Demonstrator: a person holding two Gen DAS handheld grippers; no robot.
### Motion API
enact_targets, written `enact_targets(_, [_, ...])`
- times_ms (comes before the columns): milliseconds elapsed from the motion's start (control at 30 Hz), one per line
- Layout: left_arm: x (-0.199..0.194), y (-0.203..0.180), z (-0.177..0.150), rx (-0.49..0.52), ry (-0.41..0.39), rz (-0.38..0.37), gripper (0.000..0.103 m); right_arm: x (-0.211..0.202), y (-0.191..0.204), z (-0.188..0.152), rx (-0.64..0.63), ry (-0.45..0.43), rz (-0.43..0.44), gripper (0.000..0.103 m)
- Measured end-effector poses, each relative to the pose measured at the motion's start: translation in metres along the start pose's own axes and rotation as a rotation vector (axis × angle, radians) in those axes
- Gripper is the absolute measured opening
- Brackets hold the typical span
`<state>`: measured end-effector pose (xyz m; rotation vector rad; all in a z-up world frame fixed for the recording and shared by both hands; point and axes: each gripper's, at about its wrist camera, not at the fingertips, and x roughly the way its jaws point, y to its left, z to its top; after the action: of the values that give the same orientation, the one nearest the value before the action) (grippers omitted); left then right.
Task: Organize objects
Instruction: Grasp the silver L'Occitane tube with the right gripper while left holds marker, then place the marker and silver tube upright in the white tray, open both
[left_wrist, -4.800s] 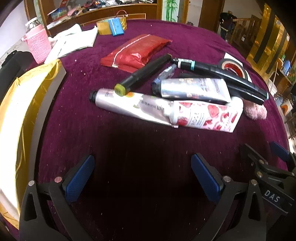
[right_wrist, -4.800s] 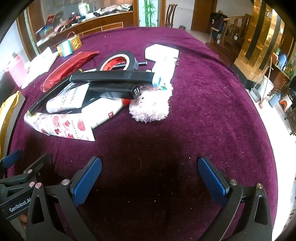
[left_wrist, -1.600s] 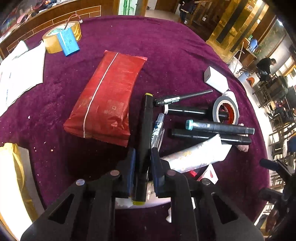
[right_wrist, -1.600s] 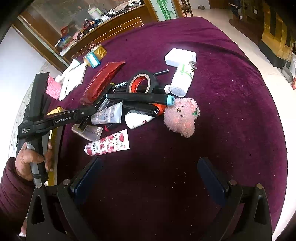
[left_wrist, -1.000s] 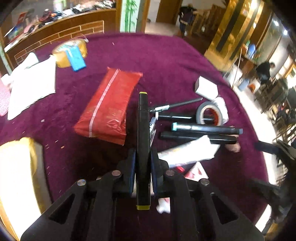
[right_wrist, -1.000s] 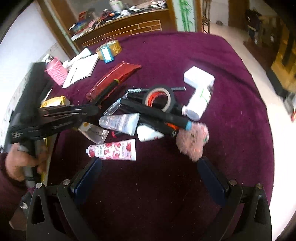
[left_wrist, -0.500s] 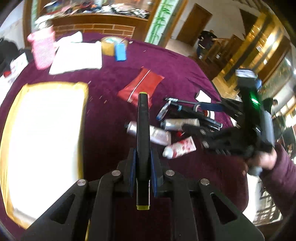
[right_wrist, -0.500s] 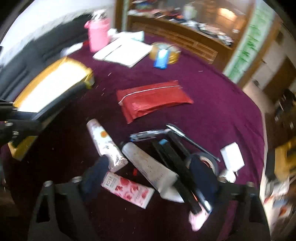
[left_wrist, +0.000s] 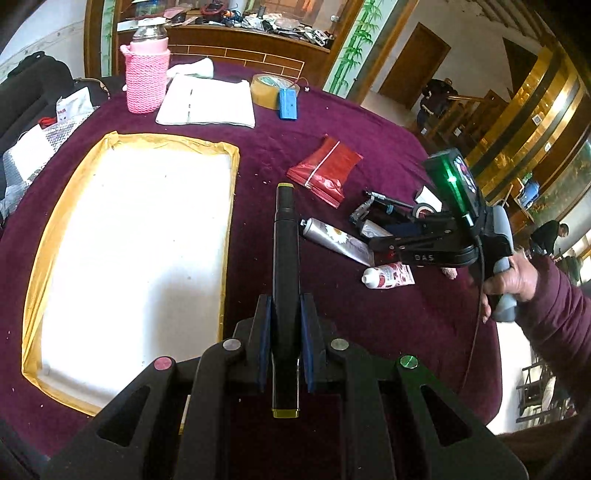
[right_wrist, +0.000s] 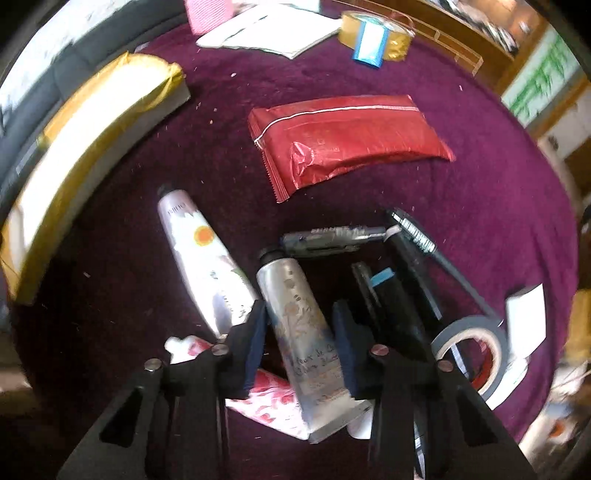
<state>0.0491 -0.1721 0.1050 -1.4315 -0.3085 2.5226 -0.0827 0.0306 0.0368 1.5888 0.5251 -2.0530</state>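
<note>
Purple cloth covers the bench (left_wrist: 332, 122), and the white tray (left_wrist: 140, 236) with gold edging serves as the landmark. Behind the tray, at its far left, stands a bottle in a pink knit sleeve (left_wrist: 147, 79); to the right of that lies a white notebook (left_wrist: 207, 103), then a tape roll (left_wrist: 267, 90) with a blue pack (left_wrist: 287, 103) leaning on it.

Just right of the tray, the left gripper (left_wrist: 284, 339) has its jaws pressed tight on a black marker (left_wrist: 285, 258), which points forward, raised above the cloth, a yellow-green cap at each end.

Further right of the tray lies a red pouch (right_wrist: 343, 136). Nearer than the pouch lies a daisy tube (right_wrist: 207, 254), cap toward the tray. Right of it, the right gripper (right_wrist: 299, 332) has its jaws partly open, one on each side of a silver tube (right_wrist: 299, 317); whether the pads touch the tube cannot be told. A rose tube (right_wrist: 273, 398) lies partly under the silver one.

Right again, well apart from the tray, sits a cluster of dark pens (right_wrist: 399, 288), then a grey tape ring (right_wrist: 472, 350) and a white box (right_wrist: 526, 317) at the far right.
</note>
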Motion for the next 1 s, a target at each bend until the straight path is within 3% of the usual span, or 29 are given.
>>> enact_targets(300, [-0.008,0.009,0.007,0.004,-0.018,-0.023,0.012,-0.025,-0.023,-0.029,0.281,-0.066,0.183,0.024])
enact_targets(400, [-0.01,0.016,0.013,0.001,-0.02,-0.039,0.012,-0.039,-0.02,-0.038,0.397,-0.107,0.283,0.024])
enact_targets(700, [-0.004,0.054,0.04,0.027,-0.031,-0.009,0.012,-0.072,0.039,0.003,0.485,-0.196,0.54,0.024])
enact_targets(867, [0.018,0.076,0.064,0.05,-0.032,0.025,0.012,-0.051,0.078,0.051,0.542,-0.195,0.562,0.024])
enact_targets(1000, [0.043,0.093,0.078,0.037,-0.009,0.037,0.012,-0.029,0.099,0.087,0.591,-0.175,0.495,0.024])
